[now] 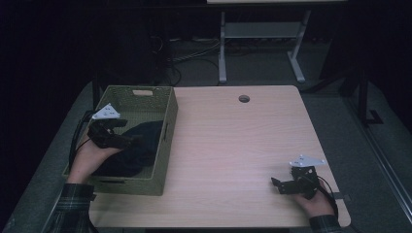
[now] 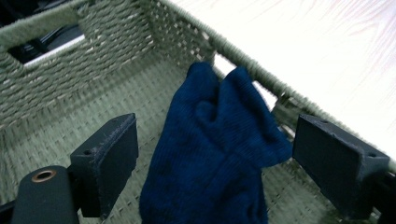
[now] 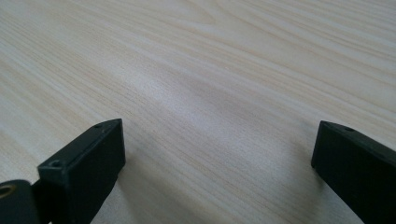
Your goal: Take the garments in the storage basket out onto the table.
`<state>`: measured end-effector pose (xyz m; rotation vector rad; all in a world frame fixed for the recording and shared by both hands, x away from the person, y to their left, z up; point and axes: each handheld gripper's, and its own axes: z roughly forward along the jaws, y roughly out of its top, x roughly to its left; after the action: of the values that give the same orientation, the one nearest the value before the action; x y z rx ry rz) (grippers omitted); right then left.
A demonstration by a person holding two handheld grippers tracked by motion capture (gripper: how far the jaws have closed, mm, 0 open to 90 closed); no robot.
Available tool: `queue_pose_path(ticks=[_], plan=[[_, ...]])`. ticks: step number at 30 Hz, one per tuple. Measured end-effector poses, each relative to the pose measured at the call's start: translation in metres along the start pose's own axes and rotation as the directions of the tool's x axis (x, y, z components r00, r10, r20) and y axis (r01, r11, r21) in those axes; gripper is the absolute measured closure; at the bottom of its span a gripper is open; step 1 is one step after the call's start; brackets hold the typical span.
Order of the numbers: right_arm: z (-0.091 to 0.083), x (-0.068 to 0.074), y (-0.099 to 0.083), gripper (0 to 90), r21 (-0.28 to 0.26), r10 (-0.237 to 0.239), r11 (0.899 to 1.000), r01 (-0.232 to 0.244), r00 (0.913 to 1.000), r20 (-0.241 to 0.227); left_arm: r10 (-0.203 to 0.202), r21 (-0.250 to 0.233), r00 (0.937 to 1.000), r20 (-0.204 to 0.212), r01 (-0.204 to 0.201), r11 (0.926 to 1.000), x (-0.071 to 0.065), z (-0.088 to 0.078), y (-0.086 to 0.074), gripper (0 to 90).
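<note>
A dark blue cloth (image 1: 135,145) lies bunched inside a woven green basket (image 1: 167,127) at the left edge of a pale wooden table (image 1: 233,145), its long axis running from the basket's near left toward the far right wall, where its far end rests against the weave just below the rim. In the left gripper view the cloth (image 2: 219,144) rises as a ridge between the jaws, its two-lobed tip pointing away from the camera toward a handle slot in the basket (image 2: 93,56) wall. The left gripper (image 2: 217,170), held over the near half of the basket, has its jaws spread wide, one on either side of the cloth; whether either jaw touches the fabric cannot be told. The right gripper (image 1: 279,185) is held low over the near right corner of the table, well apart from the basket, its jaws likewise spread wide with bare wood (image 3: 210,84) between them and nothing held.
</note>
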<state>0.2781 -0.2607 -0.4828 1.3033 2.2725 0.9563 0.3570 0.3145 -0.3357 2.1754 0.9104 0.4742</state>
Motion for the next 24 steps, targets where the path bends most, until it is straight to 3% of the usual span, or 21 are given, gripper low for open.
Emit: queue_pose_path(ticks=[12, 21, 24], plan=[[0.0, 0.0, 0.0, 2.4, 0.0, 0.0, 1.0, 0.0, 1.0, 0.001, -0.015, 0.058, 0.9999, 0.0, 0.015, 0.9982, 0.012, 0.006, -0.017, 13.7], [0.0, 0.0, 0.0, 2.4, 0.0, 0.0, 1.0, 0.0, 1.0, 0.001, -0.035, 0.129, 0.9983, 0.046, 0.029, 0.9912, 0.017, 0.018, -0.029, 13.7], [0.0, 0.0, 0.0, 2.4, 0.0, -0.001, 1.0, 0.001, 1.0, 0.001, -0.044, 0.131, 0.9976, 0.054, 0.037, 0.9907, 0.017, 0.02, -0.031, 14.2]])
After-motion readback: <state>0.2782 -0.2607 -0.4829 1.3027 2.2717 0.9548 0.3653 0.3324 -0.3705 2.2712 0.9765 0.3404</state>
